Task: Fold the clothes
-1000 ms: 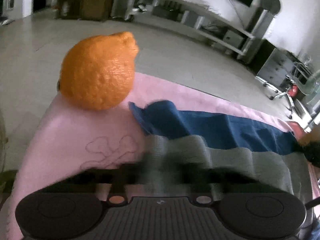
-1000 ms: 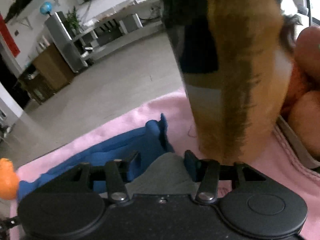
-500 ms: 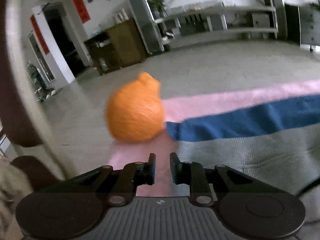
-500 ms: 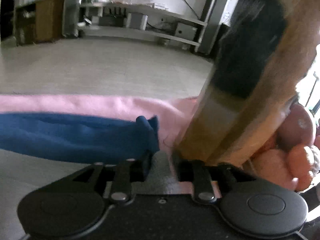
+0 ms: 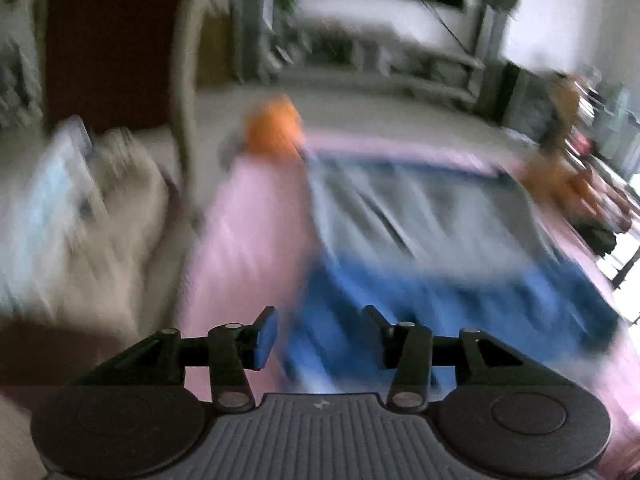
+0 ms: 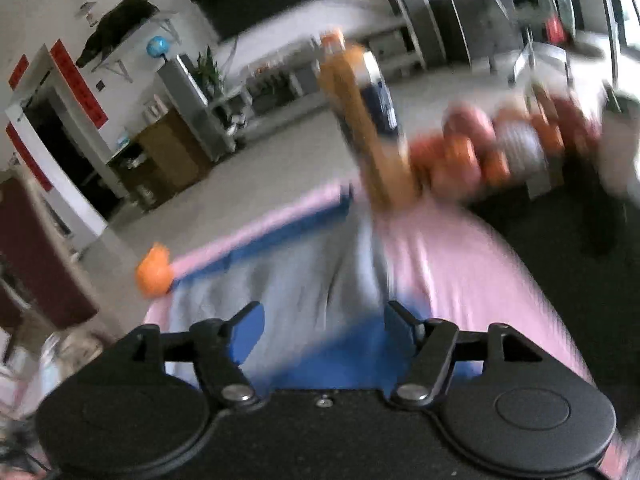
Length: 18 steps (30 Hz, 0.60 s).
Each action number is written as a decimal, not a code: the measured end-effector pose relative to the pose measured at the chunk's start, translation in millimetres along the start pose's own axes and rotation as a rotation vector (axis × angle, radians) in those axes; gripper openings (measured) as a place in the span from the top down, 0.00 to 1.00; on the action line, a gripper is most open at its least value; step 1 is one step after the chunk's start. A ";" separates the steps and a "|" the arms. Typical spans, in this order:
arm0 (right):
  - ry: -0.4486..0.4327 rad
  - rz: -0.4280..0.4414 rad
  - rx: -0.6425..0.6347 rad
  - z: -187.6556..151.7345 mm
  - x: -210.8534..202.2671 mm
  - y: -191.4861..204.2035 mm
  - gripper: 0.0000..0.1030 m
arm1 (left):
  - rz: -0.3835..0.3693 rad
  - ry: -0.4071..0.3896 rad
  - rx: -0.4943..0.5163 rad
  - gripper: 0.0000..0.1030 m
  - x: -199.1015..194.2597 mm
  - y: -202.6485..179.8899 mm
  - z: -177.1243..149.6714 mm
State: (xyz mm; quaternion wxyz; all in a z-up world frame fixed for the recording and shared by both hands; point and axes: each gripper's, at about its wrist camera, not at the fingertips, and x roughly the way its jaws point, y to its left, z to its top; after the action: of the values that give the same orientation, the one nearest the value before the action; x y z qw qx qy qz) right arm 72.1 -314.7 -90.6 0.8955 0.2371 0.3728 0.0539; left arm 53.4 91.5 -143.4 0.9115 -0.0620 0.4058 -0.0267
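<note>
Fruit (image 6: pixel 492 152) heaped in tray, blurred.

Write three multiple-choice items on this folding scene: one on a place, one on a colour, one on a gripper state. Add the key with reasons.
1. The round orange fruit sits:
A. at the far corner of the pink cloth
B. on the floor
C. on the garment

2. The grey knitted garment has trim coloured:
A. red
B. blue
C. green

3. The left gripper and right gripper are:
A. both shut
B. both open
C. one open

Key: A, the fruit rests on the cloth's far corner; B, blue bands edge the grey; B, each pair of fingers stands apart, empty.
</note>
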 end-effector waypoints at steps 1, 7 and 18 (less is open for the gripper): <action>0.032 0.012 0.007 -14.1 0.3 -0.3 0.37 | -0.030 0.031 -0.004 0.48 1.2 -6.4 -18.0; 0.155 0.043 -0.066 -98.6 -3.1 16.1 0.36 | -0.082 0.130 0.163 0.34 -1.5 -62.8 -93.4; 0.425 0.022 -0.230 -228.8 9.7 51.3 0.54 | -0.099 0.273 0.274 0.37 17.3 -96.7 -135.1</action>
State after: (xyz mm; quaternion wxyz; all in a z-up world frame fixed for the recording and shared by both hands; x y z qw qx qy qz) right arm -75.5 -178.9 -212.5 0.8174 0.1212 0.5416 0.1545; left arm -35.3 -18.4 -232.6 0.8454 0.0468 0.5147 -0.1346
